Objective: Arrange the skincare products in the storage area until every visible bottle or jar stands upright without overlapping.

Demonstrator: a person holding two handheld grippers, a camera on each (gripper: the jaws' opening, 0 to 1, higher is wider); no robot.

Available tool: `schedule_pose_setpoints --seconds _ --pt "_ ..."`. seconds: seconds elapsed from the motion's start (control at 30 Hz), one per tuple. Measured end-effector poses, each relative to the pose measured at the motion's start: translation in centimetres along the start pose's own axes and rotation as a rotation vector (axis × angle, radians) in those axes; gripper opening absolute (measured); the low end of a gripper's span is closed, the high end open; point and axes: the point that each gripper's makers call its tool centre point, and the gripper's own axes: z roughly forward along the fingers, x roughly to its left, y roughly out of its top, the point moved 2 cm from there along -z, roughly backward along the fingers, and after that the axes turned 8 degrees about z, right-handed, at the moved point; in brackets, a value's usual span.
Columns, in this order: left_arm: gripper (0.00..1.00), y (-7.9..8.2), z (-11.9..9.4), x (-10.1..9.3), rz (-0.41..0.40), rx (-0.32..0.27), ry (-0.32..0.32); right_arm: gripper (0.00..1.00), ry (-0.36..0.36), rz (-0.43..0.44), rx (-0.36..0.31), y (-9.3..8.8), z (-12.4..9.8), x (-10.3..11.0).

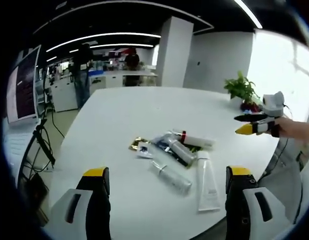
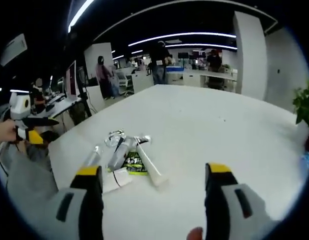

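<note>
Several skincare products lie flat in a loose pile on the white table (image 1: pixel 144 110). The pile includes a white tube (image 1: pixel 207 181), a clear bottle (image 1: pixel 172 176), a grey tube (image 1: pixel 182 150), a white bottle with a red cap (image 1: pixel 195 139) and a gold sachet (image 1: pixel 138 144). My left gripper (image 1: pixel 168 172) hovers open near the pile, holding nothing. The right gripper view shows the same pile from the other side: clear bottle (image 2: pixel 92 157), grey tube (image 2: pixel 121 150), white tube (image 2: pixel 150 169), green packet (image 2: pixel 134 163). My right gripper (image 2: pixel 154 169) is open and holds nothing.
A potted plant (image 1: pixel 242 89) stands at the table's far corner. The right gripper (image 1: pixel 253 125) hangs over the table's right edge, held by a hand. The left gripper (image 2: pixel 33 128) sits off the table's left edge. A monitor (image 1: pixel 21 85) and people stand beyond.
</note>
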Motion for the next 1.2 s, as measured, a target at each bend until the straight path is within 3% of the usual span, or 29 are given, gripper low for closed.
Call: schedule_pose_setpoints --seconds 0.33,1.2 --pt "0.94 0.1 0.9 -0.3 -0.004 0.01 -0.01 0.8 0.052 -0.033 0.069 -0.1 3.3 -0.1" --pt "0.93 -1.0 2.5 0.1 -0.02 0.035 -0.026 0.67 0.143 -0.158 0.367 -3.1 13.0 0.5"
